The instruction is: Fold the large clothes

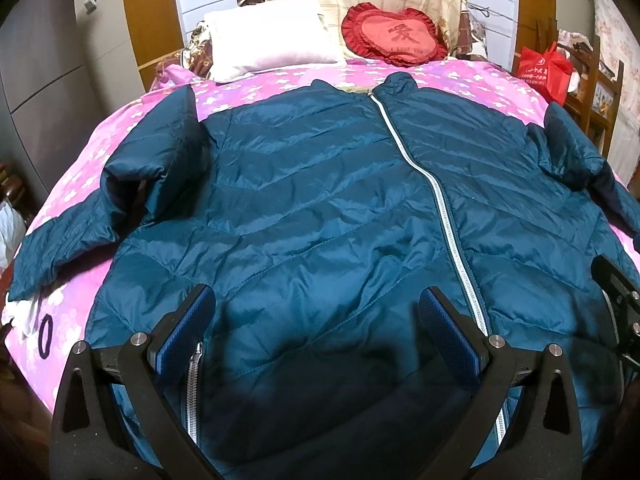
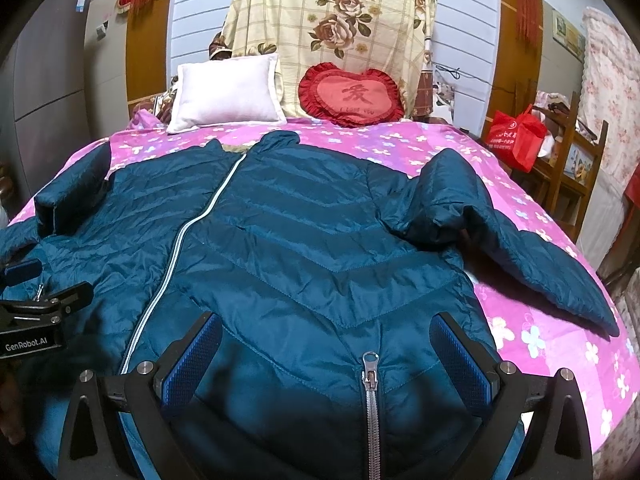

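A teal quilted jacket (image 1: 320,208) lies front up across a bed with a pink flowered cover (image 1: 472,76), its collar toward the headboard and its hem nearest the cameras. The front zipper (image 1: 436,200) is done up along its whole length, a pale line from collar to hem.

The left claw (image 1: 320,328) stands wide apart above the lower left part of the jacket. Its blue ribbed pads (image 1: 182,328) face each other with bare fabric between them, and nothing is gripped. Whether the tips touch the cloth cannot be told. A pocket zipper (image 1: 194,392) runs just beside its left finger, and the front zipper passes close by its right finger.

The right claw (image 2: 326,354) is likewise spread wide over the lower right part of the jacket, holding nothing. A pocket zipper with a metal pull (image 2: 370,364) lies between its fingers, roughly midway. In the right wrist view the other tool's black body shows at the left edge, above the jacket.

The jacket's left sleeve (image 1: 92,208) lies bent out over the cover toward the bed's edge; the right sleeve (image 2: 516,240) is bent at the elbow, with the cuff end lying on the cover.

At the head of the bed sit a white pillow (image 1: 268,44) and a red heart-shaped cushion (image 1: 396,36), well apart from the jacket's collar. A red bag (image 2: 518,136) sits beside the bed on wooden furniture. A dark hair tie (image 1: 45,336) lies on the cover near the left sleeve's cuff.
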`<state>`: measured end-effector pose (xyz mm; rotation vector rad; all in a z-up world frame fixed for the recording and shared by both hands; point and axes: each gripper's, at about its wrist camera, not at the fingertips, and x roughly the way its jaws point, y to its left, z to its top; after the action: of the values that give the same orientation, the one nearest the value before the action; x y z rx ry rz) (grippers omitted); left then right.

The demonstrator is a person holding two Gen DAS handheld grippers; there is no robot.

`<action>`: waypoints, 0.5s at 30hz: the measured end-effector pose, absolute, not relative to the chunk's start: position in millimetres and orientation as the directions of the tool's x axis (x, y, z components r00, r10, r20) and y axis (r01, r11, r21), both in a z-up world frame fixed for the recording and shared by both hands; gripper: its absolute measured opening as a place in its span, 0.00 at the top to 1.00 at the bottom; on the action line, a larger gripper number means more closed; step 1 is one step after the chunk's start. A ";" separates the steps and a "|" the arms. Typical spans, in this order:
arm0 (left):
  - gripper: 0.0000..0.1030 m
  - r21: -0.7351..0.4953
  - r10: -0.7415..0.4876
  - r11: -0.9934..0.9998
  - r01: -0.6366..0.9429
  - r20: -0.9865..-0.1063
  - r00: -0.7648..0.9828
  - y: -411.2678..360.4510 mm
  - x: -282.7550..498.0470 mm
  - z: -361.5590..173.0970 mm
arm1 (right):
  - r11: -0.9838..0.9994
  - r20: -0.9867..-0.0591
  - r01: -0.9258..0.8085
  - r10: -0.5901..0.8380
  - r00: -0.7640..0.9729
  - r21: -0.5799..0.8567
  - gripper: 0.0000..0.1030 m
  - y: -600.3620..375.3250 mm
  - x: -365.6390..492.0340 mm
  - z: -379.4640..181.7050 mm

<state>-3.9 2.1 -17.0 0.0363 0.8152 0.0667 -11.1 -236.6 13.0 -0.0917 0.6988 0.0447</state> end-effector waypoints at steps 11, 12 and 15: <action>0.00 0.055 0.072 0.997 -0.047 -0.730 0.680 3.5 -2.6 -19.9 | 0.995 -0.638 -0.071 0.013 0.770 -0.065 0.00 -235.9 -12.9 14.8; 0.00 0.055 0.072 0.997 -0.047 -0.730 0.680 3.5 -2.6 -20.1 | 0.995 -0.639 -0.072 0.015 0.769 -0.063 0.00 -236.4 -13.1 14.8; 0.00 0.055 0.073 0.997 -0.048 -0.730 0.680 3.4 -2.7 -20.1 | 0.996 -0.641 -0.070 0.014 0.767 -0.061 0.00 -236.0 -13.0 14.6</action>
<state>-2.7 3.4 -20.1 0.0323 0.8204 0.0680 -13.0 -236.0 14.6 -0.0834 0.6947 0.0459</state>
